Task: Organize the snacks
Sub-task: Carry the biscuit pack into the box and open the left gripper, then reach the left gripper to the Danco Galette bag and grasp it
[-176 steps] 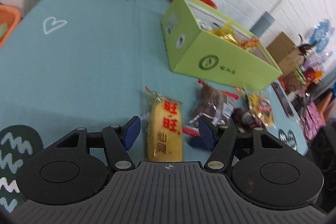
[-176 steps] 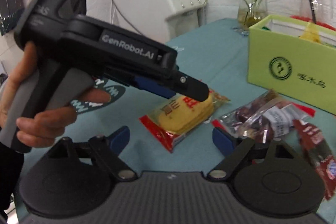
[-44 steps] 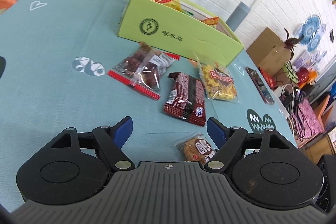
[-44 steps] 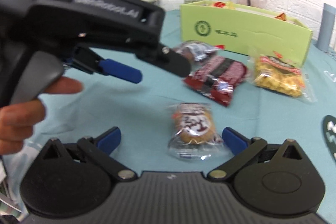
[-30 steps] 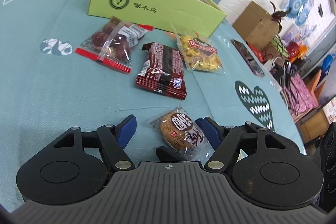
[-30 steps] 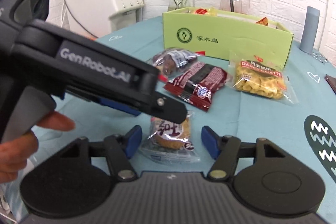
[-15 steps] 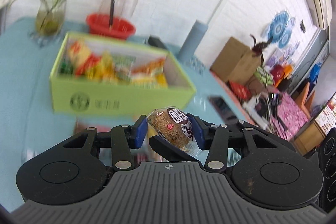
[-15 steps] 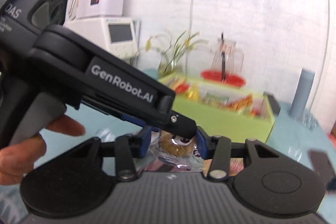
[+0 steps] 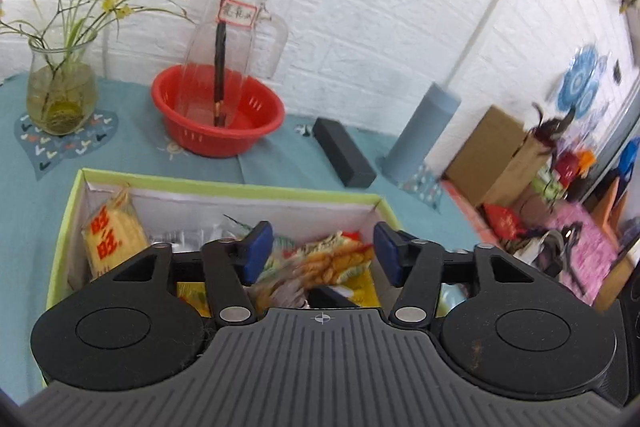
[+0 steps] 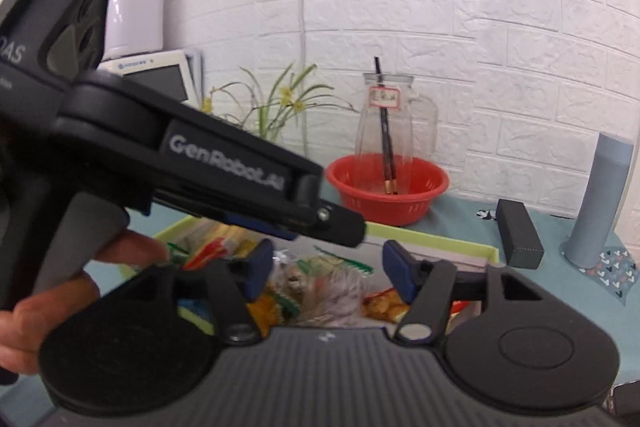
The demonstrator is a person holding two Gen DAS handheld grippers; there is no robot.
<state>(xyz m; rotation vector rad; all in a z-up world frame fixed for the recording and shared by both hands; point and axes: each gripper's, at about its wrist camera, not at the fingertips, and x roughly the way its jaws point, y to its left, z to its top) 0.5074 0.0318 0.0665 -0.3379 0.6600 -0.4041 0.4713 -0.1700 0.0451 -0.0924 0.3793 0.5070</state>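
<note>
— Where's the round cracker pack?

— I can't pick it out for sure. A blurred packet (image 10: 336, 291) sits low between my right gripper (image 10: 326, 269) pads, over the green box (image 9: 224, 183). My left gripper (image 9: 318, 253) has just been opening too; both stand apart, pressing on nothing.

— What worries you?

— It may land atop the heaped snacks (image 9: 332, 259), slide toward the rim, and tip out. My grippers crowd each other and could knock together.

The box (image 9: 224, 187) of snacks (image 9: 332, 259) lay just below the tool. Beyond it stood a basket (image 9: 218, 131) holding a jug (image 9: 236, 39), vase (image 9: 60, 95) to the left, perhaps a bottle (image 9: 420, 131) right.
</note>
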